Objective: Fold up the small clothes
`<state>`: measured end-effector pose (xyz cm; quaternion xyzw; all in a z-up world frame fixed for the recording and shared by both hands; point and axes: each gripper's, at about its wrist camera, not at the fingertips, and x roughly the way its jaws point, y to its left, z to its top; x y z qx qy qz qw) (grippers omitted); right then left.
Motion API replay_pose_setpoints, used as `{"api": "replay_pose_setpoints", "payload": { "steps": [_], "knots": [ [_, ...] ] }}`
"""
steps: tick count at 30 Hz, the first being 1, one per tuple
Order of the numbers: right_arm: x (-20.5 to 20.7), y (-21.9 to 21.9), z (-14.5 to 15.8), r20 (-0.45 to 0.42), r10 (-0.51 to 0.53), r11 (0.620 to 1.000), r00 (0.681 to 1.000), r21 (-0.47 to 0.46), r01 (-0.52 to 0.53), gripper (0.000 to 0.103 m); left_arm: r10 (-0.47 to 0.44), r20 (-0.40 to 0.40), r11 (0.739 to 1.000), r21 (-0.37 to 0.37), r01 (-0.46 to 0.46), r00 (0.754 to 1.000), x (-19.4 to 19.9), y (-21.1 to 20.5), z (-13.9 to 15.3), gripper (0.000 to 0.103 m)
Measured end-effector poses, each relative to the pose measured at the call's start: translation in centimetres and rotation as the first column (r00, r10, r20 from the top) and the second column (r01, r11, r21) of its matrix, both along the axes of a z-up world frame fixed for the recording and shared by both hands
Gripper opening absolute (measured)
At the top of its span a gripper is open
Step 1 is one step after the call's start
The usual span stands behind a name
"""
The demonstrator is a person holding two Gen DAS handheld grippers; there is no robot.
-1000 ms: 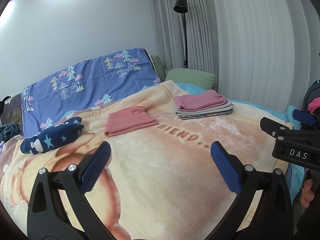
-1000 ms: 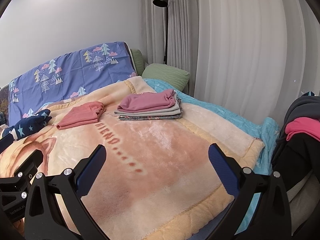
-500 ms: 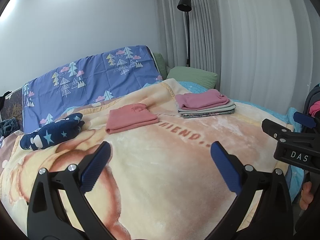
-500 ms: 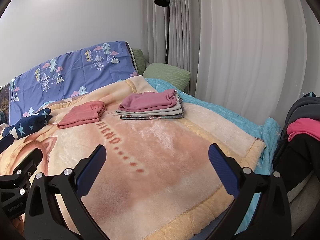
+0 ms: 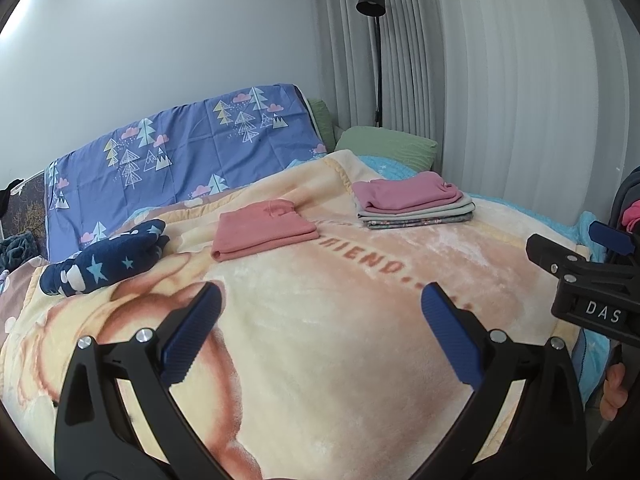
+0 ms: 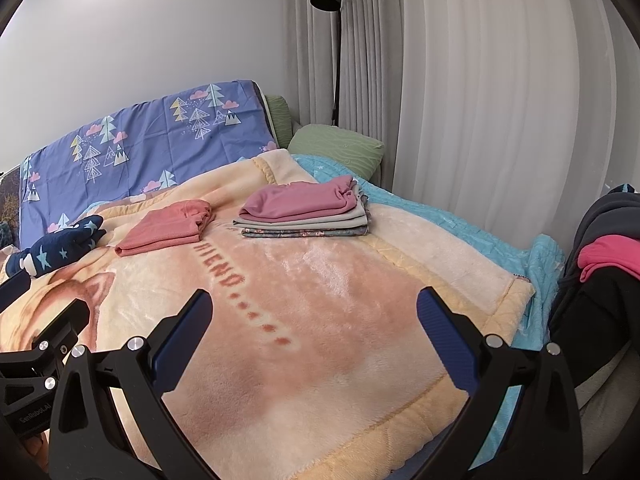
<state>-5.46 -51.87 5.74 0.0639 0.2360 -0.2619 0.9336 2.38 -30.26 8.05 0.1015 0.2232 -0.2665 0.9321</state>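
**Two empty grippers over a bed of folded clothes**

Hovering above a peach blanket [image 5: 328, 360], the left gripper [image 5: 322, 332] has its jaws spread wide with nothing between them. The right gripper [image 6: 312, 334] is likewise released and empty over the same blanket, nearer the foot corner of the bed. In the left wrist view the right gripper shows at the right edge, with part of a hand [image 5: 612, 392] below it.

A folded salmon shirt [image 5: 262, 234] lies flat on the far part of the blanket. To its right, a little apart, sits a stack of folded clothes [image 5: 416, 210]: a pink piece on top, grey ones beneath and a patterned one at the bottom. To the left of the salmon shirt, near but not touching it, lies a navy garment with stars [image 5: 104, 262], bunched rather than folded.

Printed letters run across the blanket between the clothes and the grippers. A purple sheet with trees [image 5: 192, 148] covers the head of the bed, with a green pillow [image 5: 388, 148] beside it. A black floor lamp [image 5: 372, 0] stands in front of pale curtains [image 5: 520, 80]. In the right wrist view, a pile of dark and bright pink clothing [image 6: 608, 256] sits off the bed at the right edge.
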Motion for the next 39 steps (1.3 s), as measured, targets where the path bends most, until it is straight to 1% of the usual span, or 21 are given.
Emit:
{"api": "replay_pose_setpoints", "payload": {
  "steps": [39],
  "knots": [
    [0.75, -0.37, -0.79, -0.011, 0.009, 1.000, 1.000, 0.007, -0.009, 0.102, 0.013, -0.020, 1.000, 0.006, -0.013, 1.000, 0.46, 0.34, -0.73, 0.101]
  ]
}}
